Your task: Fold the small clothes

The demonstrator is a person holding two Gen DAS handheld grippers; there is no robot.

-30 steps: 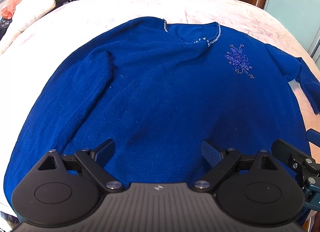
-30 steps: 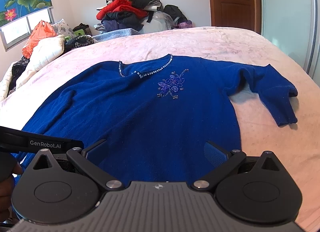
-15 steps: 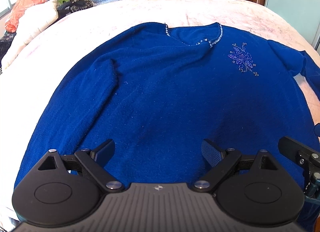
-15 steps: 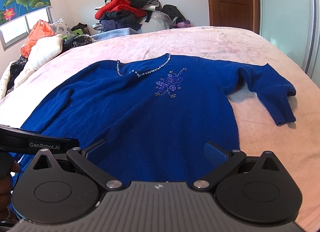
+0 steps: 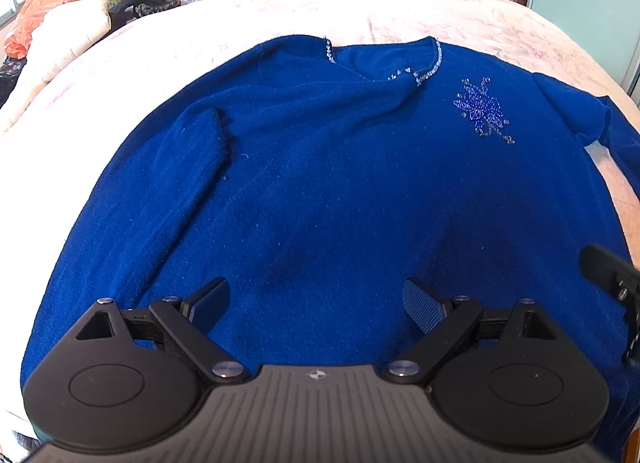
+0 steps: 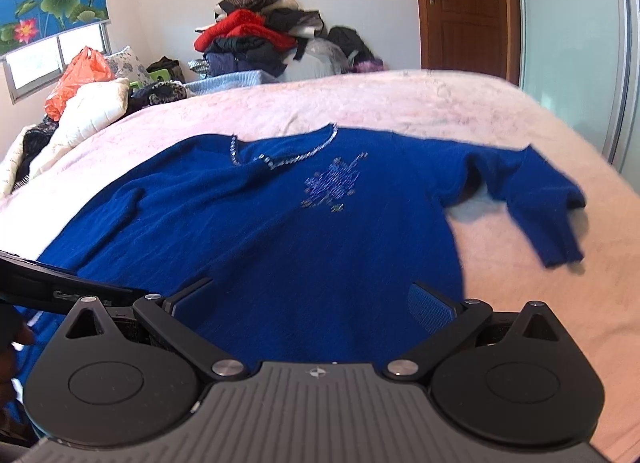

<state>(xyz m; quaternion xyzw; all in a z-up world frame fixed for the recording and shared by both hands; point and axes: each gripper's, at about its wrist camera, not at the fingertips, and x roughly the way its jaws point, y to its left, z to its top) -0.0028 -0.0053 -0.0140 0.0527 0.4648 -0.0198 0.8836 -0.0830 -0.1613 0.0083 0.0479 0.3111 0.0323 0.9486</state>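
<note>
A royal-blue knitted sweater [image 5: 340, 191] [image 6: 280, 231] lies face up on the pink bed, with a beaded neckline [image 5: 424, 67] and a beaded flower [image 6: 332, 183]. Its one sleeve [image 6: 536, 203] bends out over the bed cover on the right side; the other sleeve [image 5: 168, 191] lies folded along the body. My left gripper [image 5: 316, 299] hovers open above the sweater's lower hem with nothing between its fingers. My right gripper [image 6: 312, 303] stands open too, above the hem's right part. Its edge [image 5: 612, 279] shows in the left wrist view.
The pink bed cover [image 6: 400, 103] stretches beyond the sweater. A heap of clothes [image 6: 260, 43] sits at the far end, with a white quilt [image 6: 92, 111] and an orange bag [image 6: 80, 79] at far left. A wooden door [image 6: 460, 7] and a glass panel stand at right.
Both wrist views have tilted upward a little, so the sweater sits lower in the pictures. The right wrist view is blurred from motion. Both grippers stay open and empty.
</note>
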